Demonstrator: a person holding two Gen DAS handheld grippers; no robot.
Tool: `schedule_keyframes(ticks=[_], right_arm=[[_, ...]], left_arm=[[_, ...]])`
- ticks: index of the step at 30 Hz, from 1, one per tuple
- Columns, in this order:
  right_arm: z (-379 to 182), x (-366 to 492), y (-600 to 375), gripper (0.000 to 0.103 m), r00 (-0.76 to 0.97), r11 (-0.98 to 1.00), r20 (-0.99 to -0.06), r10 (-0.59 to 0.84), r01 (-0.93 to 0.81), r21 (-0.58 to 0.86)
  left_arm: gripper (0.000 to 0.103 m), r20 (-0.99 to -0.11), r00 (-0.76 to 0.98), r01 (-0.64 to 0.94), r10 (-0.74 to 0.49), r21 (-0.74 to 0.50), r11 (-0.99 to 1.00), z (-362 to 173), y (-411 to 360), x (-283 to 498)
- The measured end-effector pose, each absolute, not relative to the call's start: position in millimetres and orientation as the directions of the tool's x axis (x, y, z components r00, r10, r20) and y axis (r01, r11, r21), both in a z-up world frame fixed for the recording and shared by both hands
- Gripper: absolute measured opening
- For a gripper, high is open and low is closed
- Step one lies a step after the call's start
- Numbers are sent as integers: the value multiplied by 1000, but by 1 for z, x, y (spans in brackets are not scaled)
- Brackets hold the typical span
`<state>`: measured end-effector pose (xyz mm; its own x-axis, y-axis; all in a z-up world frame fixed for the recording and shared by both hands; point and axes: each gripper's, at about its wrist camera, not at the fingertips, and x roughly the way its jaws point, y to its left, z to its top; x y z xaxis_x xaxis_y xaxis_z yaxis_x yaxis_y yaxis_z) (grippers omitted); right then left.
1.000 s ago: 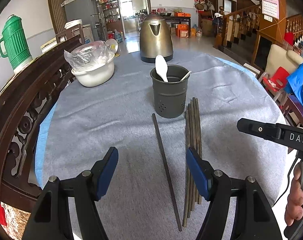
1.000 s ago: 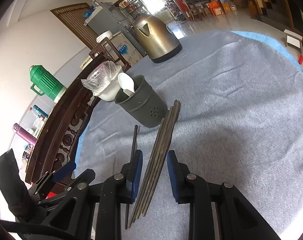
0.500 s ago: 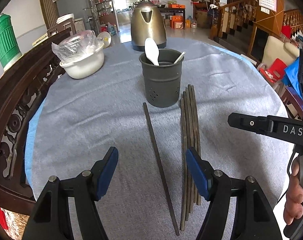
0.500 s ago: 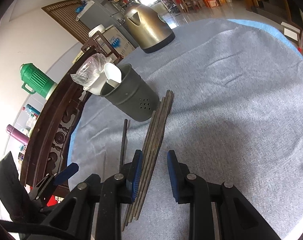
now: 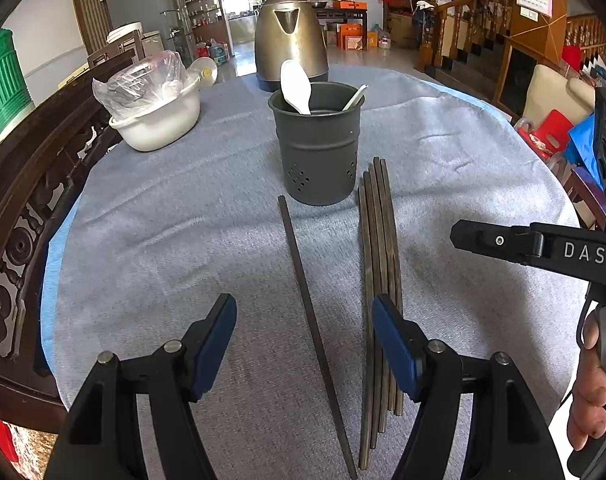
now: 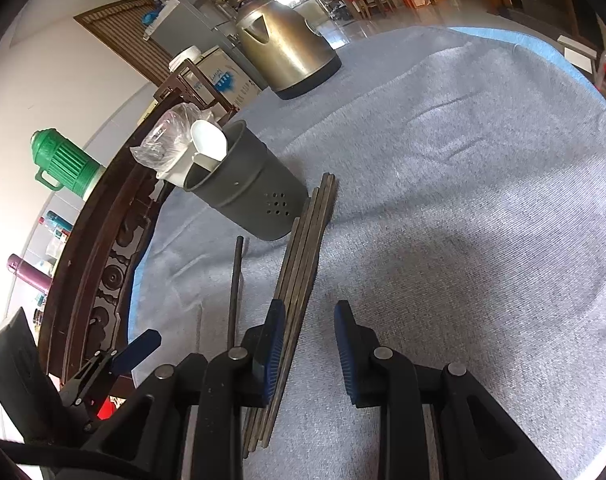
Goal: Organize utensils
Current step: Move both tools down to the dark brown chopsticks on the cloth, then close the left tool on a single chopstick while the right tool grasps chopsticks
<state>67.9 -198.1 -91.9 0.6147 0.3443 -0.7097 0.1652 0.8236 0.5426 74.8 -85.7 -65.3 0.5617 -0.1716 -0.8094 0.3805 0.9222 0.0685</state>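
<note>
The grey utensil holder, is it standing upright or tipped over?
Upright. The grey utensil holder stands on its base on the cloth, mouth up, a white spoon leaning inside.

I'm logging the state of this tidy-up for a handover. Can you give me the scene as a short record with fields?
holder: dark grey utensil cup, upright on the grey cloth
in holder: white spoon
loose: single chopstick; chopstick bundle beside it
left gripper: open, straddling the single chopstick
right gripper: open, nothing gripped, bundle by its left finger
background: kettle, white bowl
</note>
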Motion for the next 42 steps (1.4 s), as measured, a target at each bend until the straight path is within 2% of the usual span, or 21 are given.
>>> schedule_keyframes(ticks=[4,13,16,20,29,31,38,42], right_arm=[[-96,73,-198,28,603,819,-716,351,174,547],[-113,102,-202,28,570,775,-728,380,233,587],[-117,113,-196,36,556,778,-739,380,240,581],[-122,126,-188,37,550,792,-754,359,249,558],[-122,143,-165,35,533,880,-810,243,231,416],[-121,144,-158,32,525,911,-827,203,208,356],[-117,139,-165,31,502,938,-852,151,200,284],[-118,128,-183,31,485,931,-861,154,220,290]], left_arm=[[71,-817,550,375,-171,58,925,-68,-83,80],[71,-865,454,262,-213,-99,960,-85,-46,127],[71,-874,430,242,-227,-131,961,-92,-44,139],[71,-872,412,219,-264,-187,958,-97,-47,152],[71,-888,394,213,-237,-163,963,-110,-65,162],[65,-889,397,220,-229,-150,964,-112,-66,164],[31,-877,435,239,-203,-105,965,-112,-64,164],[22,-874,427,269,-232,-122,955,-111,-56,162]])
